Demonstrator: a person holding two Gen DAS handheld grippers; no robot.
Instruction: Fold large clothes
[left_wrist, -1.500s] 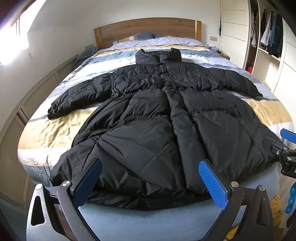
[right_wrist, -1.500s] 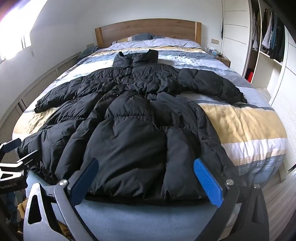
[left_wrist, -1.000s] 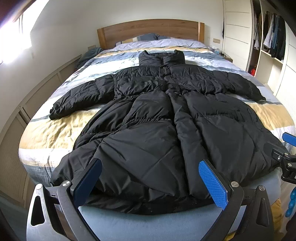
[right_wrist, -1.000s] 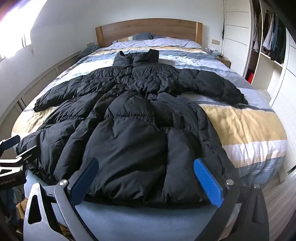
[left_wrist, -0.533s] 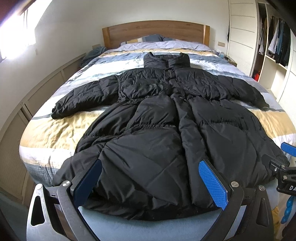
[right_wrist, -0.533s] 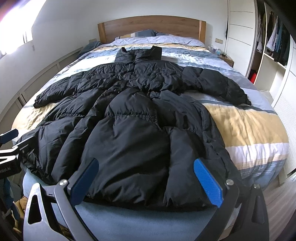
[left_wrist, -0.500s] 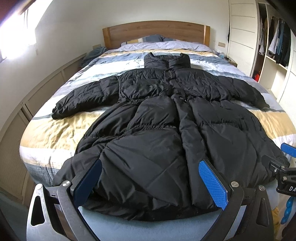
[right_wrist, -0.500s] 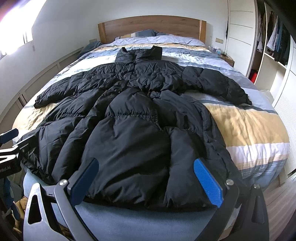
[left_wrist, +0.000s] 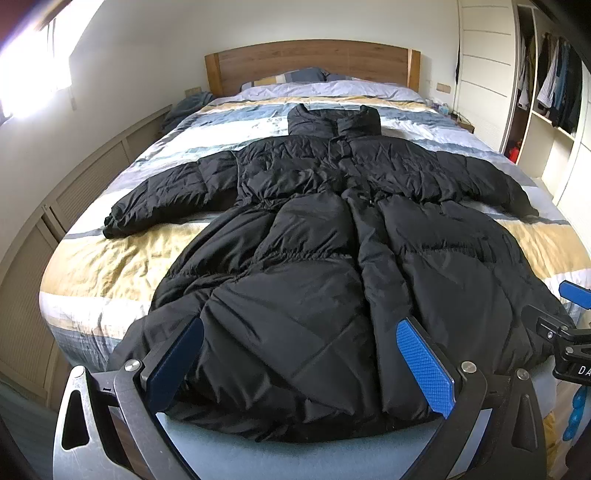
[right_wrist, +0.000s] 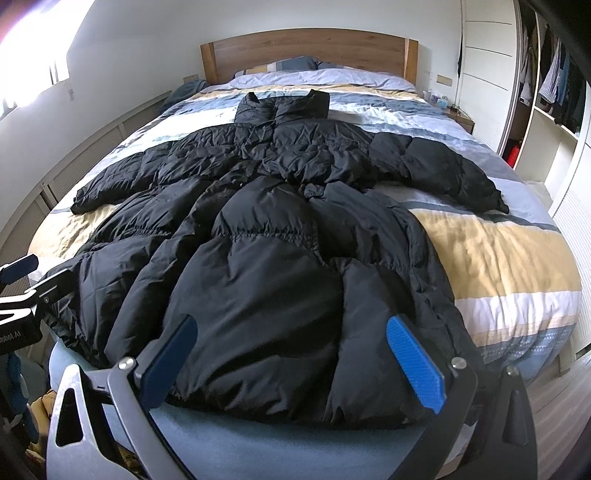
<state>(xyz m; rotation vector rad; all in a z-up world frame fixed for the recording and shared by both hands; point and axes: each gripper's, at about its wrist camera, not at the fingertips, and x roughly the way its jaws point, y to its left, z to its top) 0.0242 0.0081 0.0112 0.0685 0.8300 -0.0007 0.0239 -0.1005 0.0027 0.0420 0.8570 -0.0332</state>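
While spread flat on striped bed (left_wrist: 110, 266) | quilted puffy black coat (left_wrist: 314, 280) | both tools spread, empty

Black quilted coat (left_wrist: 314, 288); bedspread (right_wrist: 498, 251) striped yellow, white, blue-grey; blue-padded tongs (left_wrist: 299, 363).

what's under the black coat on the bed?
The black puffer coat lies spread flat on a striped duvet in yellow, white, blue and grey bands. Its hem overhangs the plain blue sheet at the foot. Whatever lies directly beneath the coat is covered.
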